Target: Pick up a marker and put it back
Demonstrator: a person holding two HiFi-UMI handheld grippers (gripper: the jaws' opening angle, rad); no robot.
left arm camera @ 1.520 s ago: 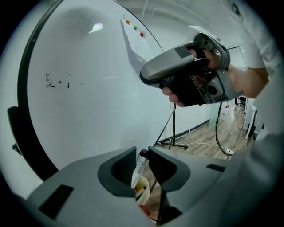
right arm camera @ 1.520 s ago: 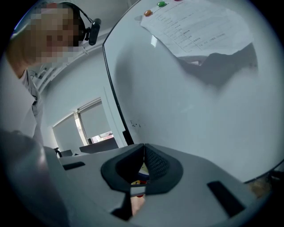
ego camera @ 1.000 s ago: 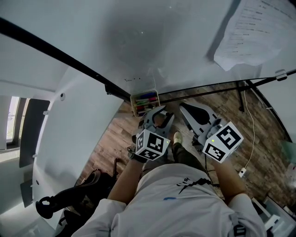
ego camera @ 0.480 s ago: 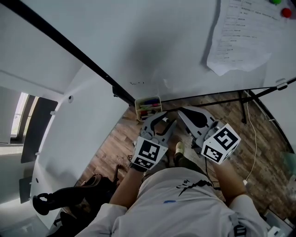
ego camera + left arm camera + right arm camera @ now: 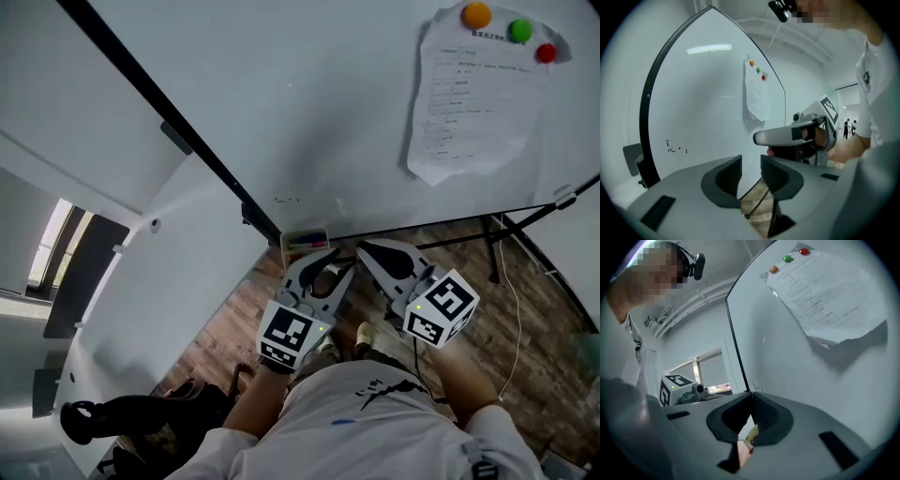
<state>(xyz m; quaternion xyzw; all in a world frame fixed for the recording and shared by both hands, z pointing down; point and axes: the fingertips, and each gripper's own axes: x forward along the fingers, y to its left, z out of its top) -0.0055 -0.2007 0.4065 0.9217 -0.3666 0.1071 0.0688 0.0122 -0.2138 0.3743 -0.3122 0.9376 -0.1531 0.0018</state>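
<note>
A small clear marker box (image 5: 305, 240) with several coloured markers hangs at the whiteboard's (image 5: 309, 112) lower edge. My left gripper (image 5: 330, 262) is just below the box, open with a narrow gap and nothing in it; in its own view (image 5: 751, 165) only floor and a cable show between the pads. My right gripper (image 5: 364, 247) is beside the left one, to the right of the box. Its jaws are shut and empty, meeting at the tips (image 5: 751, 397). The right gripper (image 5: 787, 136) also crosses the left gripper view.
A printed sheet (image 5: 473, 94) is pinned to the board by three round magnets (image 5: 517, 31). The board's black stand legs (image 5: 492, 234) and a thin cable (image 5: 516, 319) lie on the wooden floor. A black bag (image 5: 141, 417) sits low left by the white wall.
The head view has tilted upward, bringing the sheet and magnets into view. Both grippers have risen closer to the marker box. Their jaws look the same.
</note>
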